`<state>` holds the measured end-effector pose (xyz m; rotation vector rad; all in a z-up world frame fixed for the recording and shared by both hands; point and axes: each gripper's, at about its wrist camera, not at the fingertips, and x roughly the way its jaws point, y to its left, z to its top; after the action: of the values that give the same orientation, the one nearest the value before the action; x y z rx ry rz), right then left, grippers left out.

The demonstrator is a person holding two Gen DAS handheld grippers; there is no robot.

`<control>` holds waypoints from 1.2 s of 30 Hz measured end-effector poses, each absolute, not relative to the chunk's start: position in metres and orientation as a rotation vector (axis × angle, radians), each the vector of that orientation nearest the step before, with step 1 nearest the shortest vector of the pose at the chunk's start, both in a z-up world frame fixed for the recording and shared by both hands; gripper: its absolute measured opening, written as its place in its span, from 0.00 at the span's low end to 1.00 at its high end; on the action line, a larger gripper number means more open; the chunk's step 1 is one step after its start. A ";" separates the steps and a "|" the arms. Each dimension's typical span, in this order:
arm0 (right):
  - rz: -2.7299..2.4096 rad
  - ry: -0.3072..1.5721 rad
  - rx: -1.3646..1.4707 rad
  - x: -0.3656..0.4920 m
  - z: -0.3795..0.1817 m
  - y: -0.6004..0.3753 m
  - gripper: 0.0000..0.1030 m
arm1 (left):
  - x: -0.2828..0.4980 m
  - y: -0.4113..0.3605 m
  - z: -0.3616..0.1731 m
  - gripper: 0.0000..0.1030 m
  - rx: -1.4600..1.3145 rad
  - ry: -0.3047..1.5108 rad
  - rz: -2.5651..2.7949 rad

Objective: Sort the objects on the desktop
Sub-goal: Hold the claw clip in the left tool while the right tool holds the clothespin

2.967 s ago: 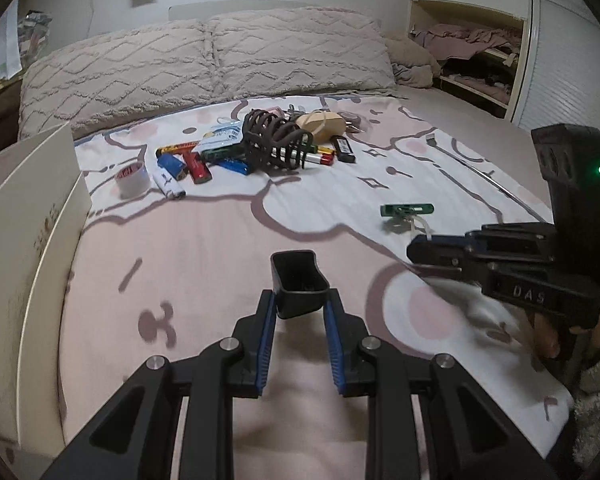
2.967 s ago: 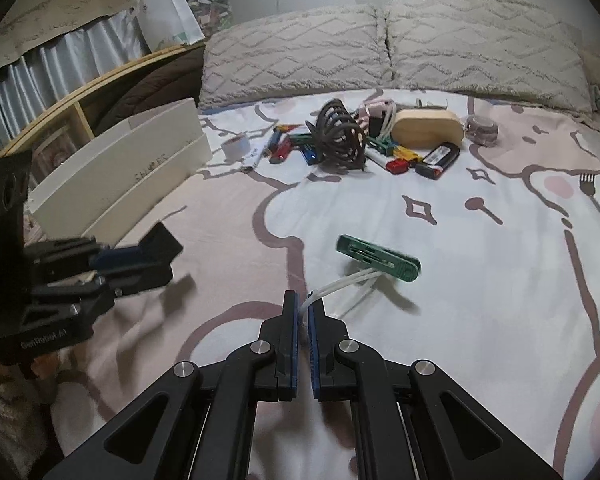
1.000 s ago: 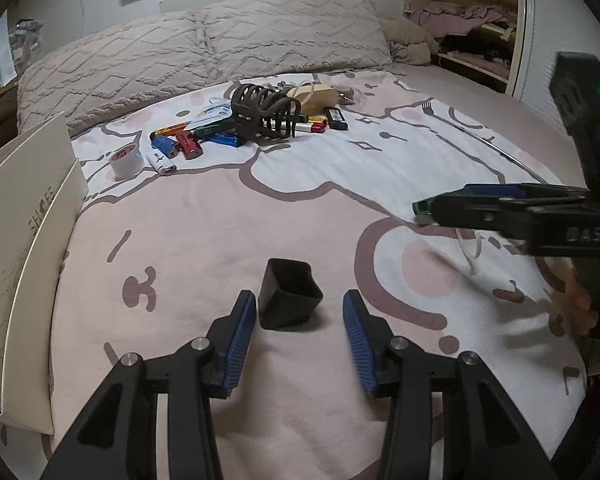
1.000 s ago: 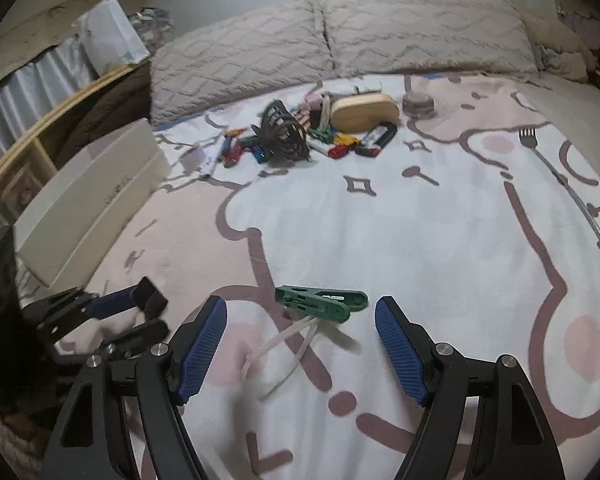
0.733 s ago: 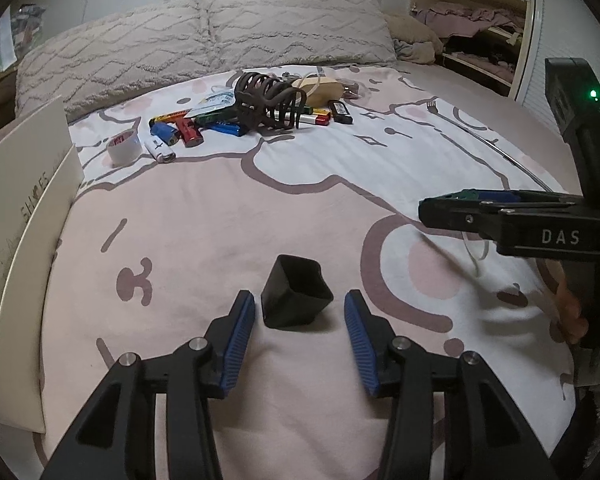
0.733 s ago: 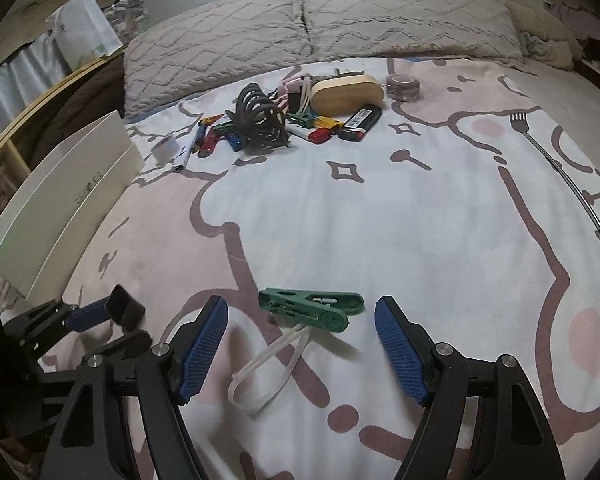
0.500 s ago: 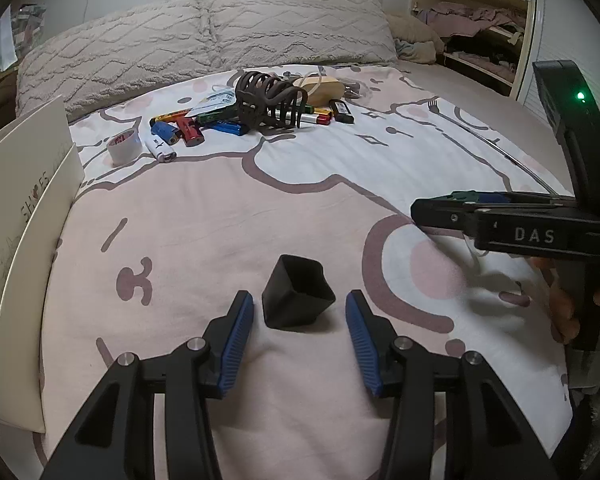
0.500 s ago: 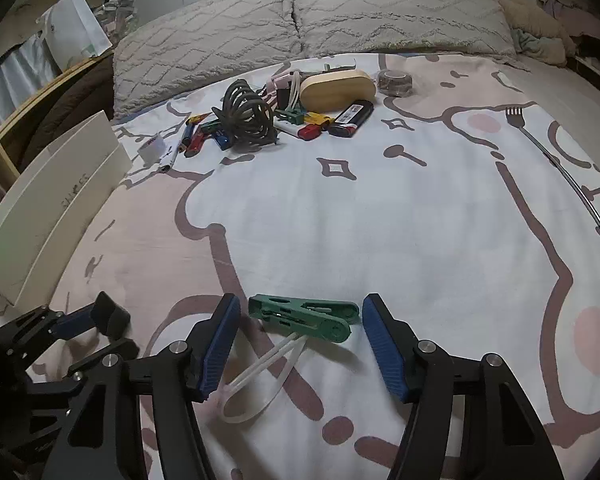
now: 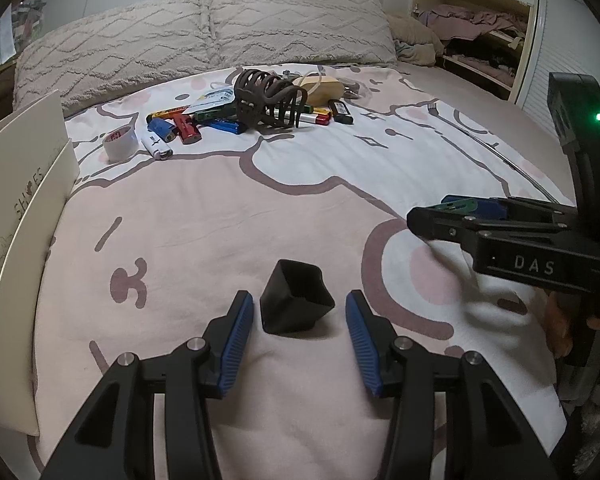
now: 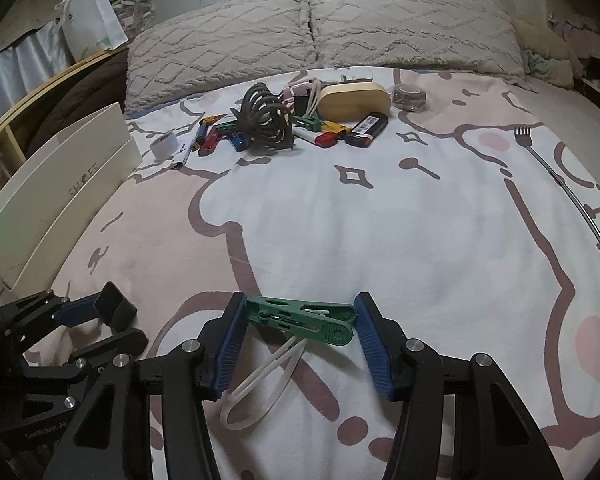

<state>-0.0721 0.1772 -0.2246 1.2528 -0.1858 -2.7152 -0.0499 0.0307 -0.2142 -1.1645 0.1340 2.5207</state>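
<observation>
Green clothespin point(image 10: 302, 319) with its white loop point(image 10: 260, 384) lies on the bedspread point(image 10: 380, 220), crosswise between my right tongs point(image 10: 300, 322), whose jaws have just been closing; both pads seem to touch its ends. My left tongs point(image 9: 299, 310) stand spread around the small black cup point(image 9: 296, 302), clear of it, left of the clothespin.

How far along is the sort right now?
Early. Done: a small black cup and a green clothespin sit apart from the pile. In hand: the right gripper has just been closing its jaws, the clothespin between them end to end; the left gripper straddles the cup, jaws open. Left: lighters, tape roll, hair claw and the rest near the pillows.
</observation>
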 end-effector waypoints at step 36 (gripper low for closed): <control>-2.700 -0.266 1.180 -0.059 -0.214 0.185 0.53 | -0.048 0.025 -0.200 0.25 -1.139 0.076 2.546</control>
<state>-0.0586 0.1853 -0.2139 1.1800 -0.2665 -2.7001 -0.0478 0.0250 -0.2002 -1.1387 0.0756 2.5462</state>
